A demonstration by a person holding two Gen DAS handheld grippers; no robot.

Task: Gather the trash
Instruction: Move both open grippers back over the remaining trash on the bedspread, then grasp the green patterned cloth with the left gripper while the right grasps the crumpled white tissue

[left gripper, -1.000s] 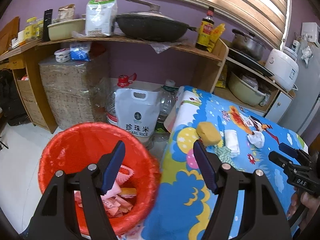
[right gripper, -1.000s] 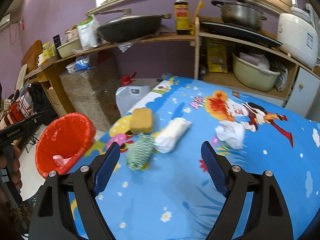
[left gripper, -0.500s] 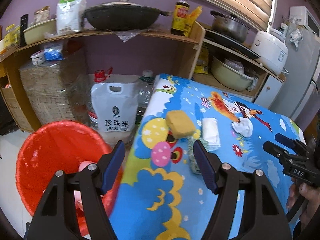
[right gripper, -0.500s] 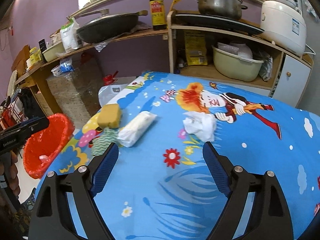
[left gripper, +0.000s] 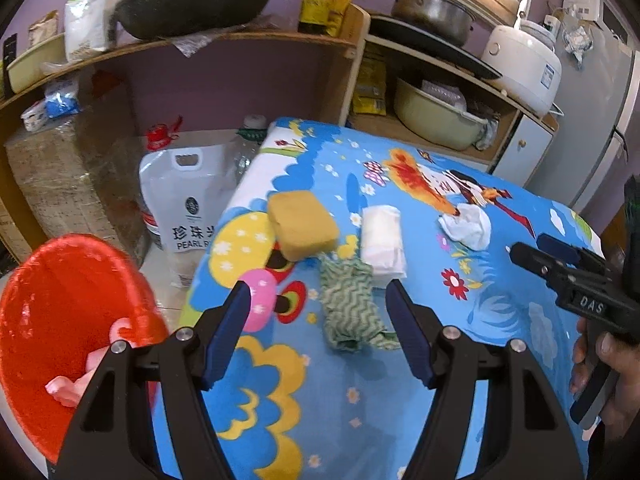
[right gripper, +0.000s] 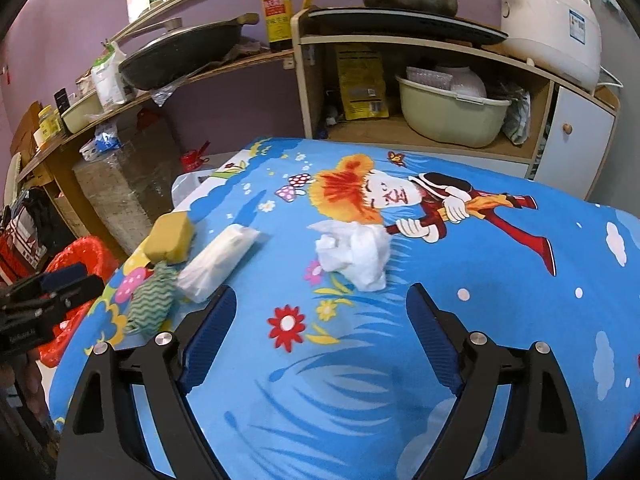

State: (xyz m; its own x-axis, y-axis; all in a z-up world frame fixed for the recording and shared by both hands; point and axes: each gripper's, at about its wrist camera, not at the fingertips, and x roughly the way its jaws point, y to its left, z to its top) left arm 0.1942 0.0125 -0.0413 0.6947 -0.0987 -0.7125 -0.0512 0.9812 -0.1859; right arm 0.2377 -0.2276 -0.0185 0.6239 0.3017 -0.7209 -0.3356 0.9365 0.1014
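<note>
Both sets of jaws stand apart with nothing between them: my left gripper [left gripper: 318, 294] hovers over the green zigzag cloth [left gripper: 350, 306], my right gripper [right gripper: 320, 300] over the crumpled white tissue [right gripper: 354, 256]. By size I see the blue cartoon tablecloth [right gripper: 480, 280] first; then the red bin [left gripper: 60, 308] off its left edge, pink scraps inside; then the yellow sponge [left gripper: 302, 224], touching the cloth; then the folded white tissue pack [left gripper: 382, 240] just beside both; the crumpled tissue lies well apart from them.

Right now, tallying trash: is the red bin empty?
No. The red bin holds pink scraps at its bottom, seen by the left wrist camera.
</note>
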